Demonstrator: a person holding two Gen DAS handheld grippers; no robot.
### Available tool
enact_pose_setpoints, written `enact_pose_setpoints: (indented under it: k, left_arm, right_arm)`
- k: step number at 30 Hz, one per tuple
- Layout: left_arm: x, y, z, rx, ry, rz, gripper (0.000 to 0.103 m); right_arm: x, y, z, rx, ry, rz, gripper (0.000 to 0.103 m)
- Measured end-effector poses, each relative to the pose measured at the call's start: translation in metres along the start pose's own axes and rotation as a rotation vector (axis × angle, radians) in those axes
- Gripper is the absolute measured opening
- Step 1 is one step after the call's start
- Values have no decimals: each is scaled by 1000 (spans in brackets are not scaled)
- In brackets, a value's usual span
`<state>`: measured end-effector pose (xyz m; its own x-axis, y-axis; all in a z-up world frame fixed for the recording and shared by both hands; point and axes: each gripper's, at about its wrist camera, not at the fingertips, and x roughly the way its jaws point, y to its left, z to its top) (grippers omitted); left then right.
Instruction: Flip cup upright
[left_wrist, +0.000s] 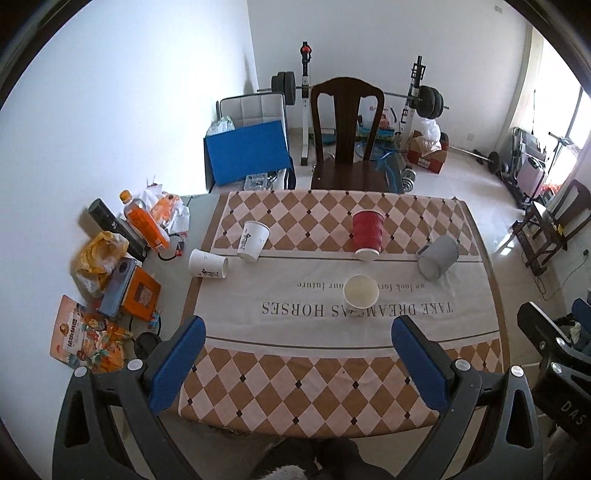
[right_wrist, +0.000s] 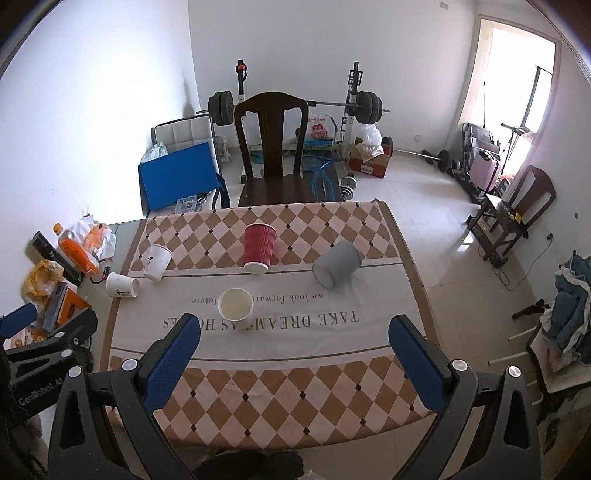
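Observation:
Several cups sit on the checked tablecloth (left_wrist: 332, 387). A white cup (left_wrist: 361, 291) (right_wrist: 235, 304) stands upright, mouth up, near the middle. A red ribbed cup (left_wrist: 367, 236) (right_wrist: 259, 248) stands mouth down behind it. A grey cup (left_wrist: 437, 257) (right_wrist: 337, 264) lies tilted on its side at the right. Two white printed cups stand at the left: one (left_wrist: 252, 240) (right_wrist: 157, 262) mouth down, one (left_wrist: 208, 264) (right_wrist: 122, 285) on its side. My left gripper (left_wrist: 297, 325) and right gripper (right_wrist: 293, 323) are both open and empty, above the table's near edge.
Clutter lies at the table's left: an orange bottle (left_wrist: 146, 221), a yellow bag (left_wrist: 98, 254), a phone (left_wrist: 118, 288), snack packets (left_wrist: 88, 339). A dark wooden chair (left_wrist: 347, 140) stands behind the table. A barbell rack, a blue box (left_wrist: 245, 151) and floor items lie beyond.

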<state>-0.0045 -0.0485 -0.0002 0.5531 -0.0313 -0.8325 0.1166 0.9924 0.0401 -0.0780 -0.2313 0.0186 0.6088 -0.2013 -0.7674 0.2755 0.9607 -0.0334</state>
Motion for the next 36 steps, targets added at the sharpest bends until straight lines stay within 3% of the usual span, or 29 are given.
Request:
enact_pose_setpoints:
  k: [8, 36]
  left_arm:
    - [0, 4, -5, -14, 3, 13, 103]
    - [-3, 14, -13, -11, -1, 24, 103]
  right_arm:
    - [-14, 0, 3, -13, -7, -2, 103]
    - [-3, 12, -2, -38, 12, 8, 103]
